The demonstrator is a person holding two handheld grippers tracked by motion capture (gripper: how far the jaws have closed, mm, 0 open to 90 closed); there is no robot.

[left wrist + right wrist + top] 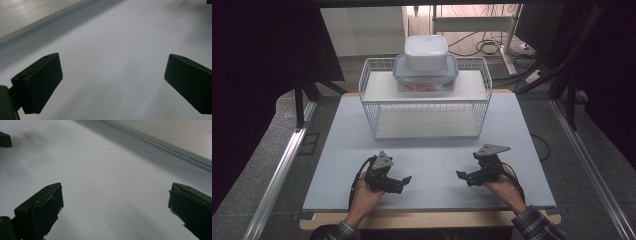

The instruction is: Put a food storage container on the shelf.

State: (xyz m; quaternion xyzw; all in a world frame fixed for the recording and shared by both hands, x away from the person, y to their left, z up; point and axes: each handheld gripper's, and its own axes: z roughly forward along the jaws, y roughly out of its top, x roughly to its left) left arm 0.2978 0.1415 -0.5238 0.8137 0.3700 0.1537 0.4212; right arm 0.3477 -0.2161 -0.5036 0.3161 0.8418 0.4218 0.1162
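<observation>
A white wire rack [427, 112] stands at the far middle of the pale grey table [432, 165]. On its top shelf sits a clear food box with a blue-edged lid [426, 75], and a smaller white lidded box [426, 51] is stacked on that. My left gripper [403, 183] rests low over the table near the front left, held in a hand, jaws pointing toward the centre. My right gripper [463, 176] mirrors it at the front right. In the left gripper view the left gripper [112, 82] is open over bare table. In the right gripper view the right gripper [115, 207] is open too.
The rack's lower shelf [427, 131] holds nothing. Metal rails [279, 175] run along both sides of the table. Cables [482, 45] and a desk frame lie on the floor behind. The table's front edge [432, 209] is just behind my hands.
</observation>
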